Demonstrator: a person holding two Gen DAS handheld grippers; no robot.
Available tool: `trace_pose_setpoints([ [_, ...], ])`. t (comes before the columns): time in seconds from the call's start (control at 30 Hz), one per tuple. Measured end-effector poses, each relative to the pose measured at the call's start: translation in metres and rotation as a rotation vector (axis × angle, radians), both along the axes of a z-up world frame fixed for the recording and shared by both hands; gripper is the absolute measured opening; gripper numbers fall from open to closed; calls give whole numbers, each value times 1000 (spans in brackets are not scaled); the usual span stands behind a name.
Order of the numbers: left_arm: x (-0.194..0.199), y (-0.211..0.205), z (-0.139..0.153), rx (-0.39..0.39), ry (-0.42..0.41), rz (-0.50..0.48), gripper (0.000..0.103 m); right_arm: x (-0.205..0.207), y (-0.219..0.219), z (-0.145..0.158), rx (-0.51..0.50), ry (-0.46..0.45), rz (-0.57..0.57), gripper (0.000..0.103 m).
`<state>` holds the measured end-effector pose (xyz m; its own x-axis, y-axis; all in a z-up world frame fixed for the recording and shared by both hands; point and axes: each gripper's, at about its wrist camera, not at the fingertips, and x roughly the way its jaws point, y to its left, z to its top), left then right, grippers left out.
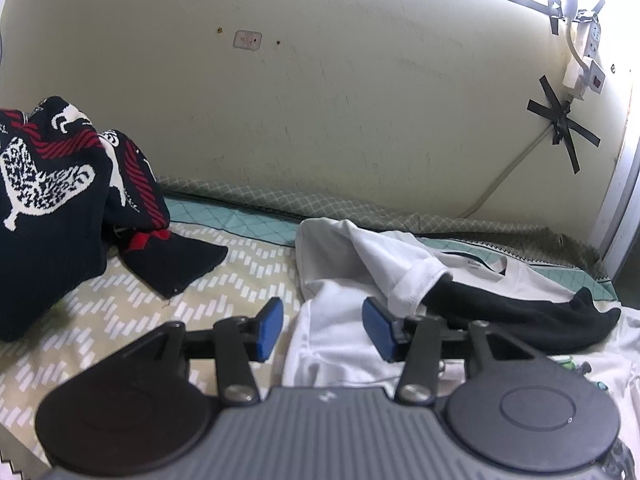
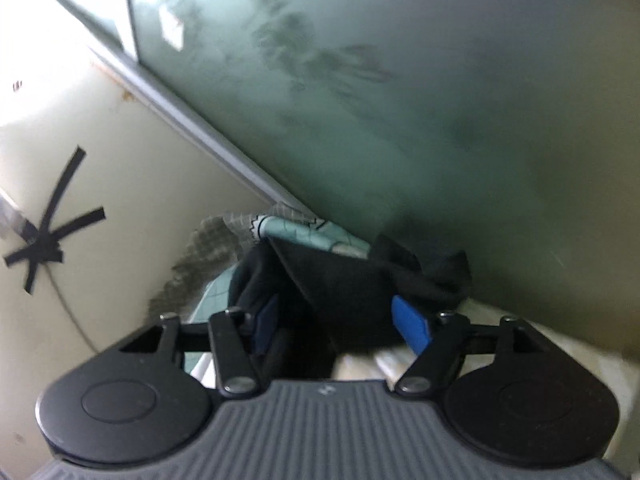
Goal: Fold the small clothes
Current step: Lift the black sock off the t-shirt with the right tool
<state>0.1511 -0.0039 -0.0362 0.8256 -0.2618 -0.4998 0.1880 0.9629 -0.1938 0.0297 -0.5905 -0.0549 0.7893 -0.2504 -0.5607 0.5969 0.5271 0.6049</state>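
Over on the far left, a crumpled navy knit sweater with red stripes and white bird motifs (image 1: pixel 52 184) is sitting in a heap on the beige chevron-patterned bedspread (image 1: pixel 224 280), clearly not folded yet. Moving across, the left gripper (image 1: pixel 322 330) is hovering low with its blue-padded jaws spread apart and nothing between them, poised right at the near left edge of a rumpled white cotton T-shirt (image 1: pixel 344 280), which is lying bunched with a sleeve flopped over and its collar label showing near the cream wall (image 1: pixel 320 100). Draped across that shirt, a black sock-like garment (image 1: pixel 532 320) is lying unfolded too. Further right, black tape crosses (image 1: pixel 560 128) are pinning a white cable and power strip (image 1: pixel 584 64) to the wall. Switching to the right wrist view, the right gripper (image 2: pixel 340 326) is tilting sharply, jaws wide, with dark black fabric (image 2: pixel 344 292) sitting between and beyond the pads; the blur is making it hard to say whether the pads are touching it, but they are not pinching it. By the look of things, the job is barely started: nothing in sight is lying in a neat folded stack, and the sweater, shirt and dark pieces are all waiting.
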Motion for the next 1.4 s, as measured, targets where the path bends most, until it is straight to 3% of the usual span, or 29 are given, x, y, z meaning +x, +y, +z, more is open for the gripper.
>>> trace_pose_setpoints([
  [0.07, 1, 0, 0, -3, 3, 2, 45, 18, -1, 2, -54, 23, 30, 39],
  [0.1, 1, 1, 0, -5, 5, 3, 45, 26, -2, 2, -70, 28, 55, 5],
  [0.13, 2, 1, -1, -7, 8, 4, 45, 32, -1, 3, -73, 37, 72, 2],
  [0.2, 3, 2, -1, -11, 14, 5, 45, 38, 8, 12, -94, 11, 115, 1],
  [0.3, 4, 4, -1, -23, 25, 4, 45, 35, 37, 43, -252, -11, 158, 1],
  [0.43, 5, 8, -1, -46, 39, 7, 47, 16, 49, 65, -259, -78, 177, 5],
  [0.47, 5, 9, -1, -51, 41, 8, 48, 11, 49, 66, -247, -97, 195, 10],
  [0.5, 5, 10, -1, -53, 42, 9, 48, 8, 49, 65, -225, -107, 225, 31],
  [0.57, 5, 10, -1, -54, 44, 10, 49, 2, 47, 58, -207, -70, 232, 53],
  [0.6, 5, 9, -1, -52, 44, 10, 49, -2, 46, 55, -228, -54, 217, 56],
  [0.67, 5, 8, -1, -45, 43, 8, 49, -5, 42, 46, -258, -5, 181, 56],
  [0.8, 5, 5, -2, -25, 36, 7, 50, 6, 28, 28, -184, 45, 155, 55],
  [0.9, 6, 4, -2, -18, 33, 8, 51, 22, 23, 18, -239, 135, 54, 57],
  [0.97, 6, 4, -3, -19, 33, 7, 51, 31, 14, 6, -217, 163, 52, 52],
  [1.0, 6, 5, -3, -21, 34, 5, 51, 36, 10, 0, -186, 180, 78, 24],
  [1.03, 7, 5, -3, -23, 36, 4, 51, 38, 10, -3, -169, 179, 91, 10],
  [1.1, 7, 5, -4, -26, 42, 4, 51, 40, 15, 4, -184, 165, 120, 4],
  [1.2, 8, 8, -4, -32, 48, 3, 51, 34, 31, 29, -283, 145, 113, 3],
  [1.4, 0, 10, 4, -56, 7, -1, 51, 16, 107, 127, -549, -38, 178, 3],
])
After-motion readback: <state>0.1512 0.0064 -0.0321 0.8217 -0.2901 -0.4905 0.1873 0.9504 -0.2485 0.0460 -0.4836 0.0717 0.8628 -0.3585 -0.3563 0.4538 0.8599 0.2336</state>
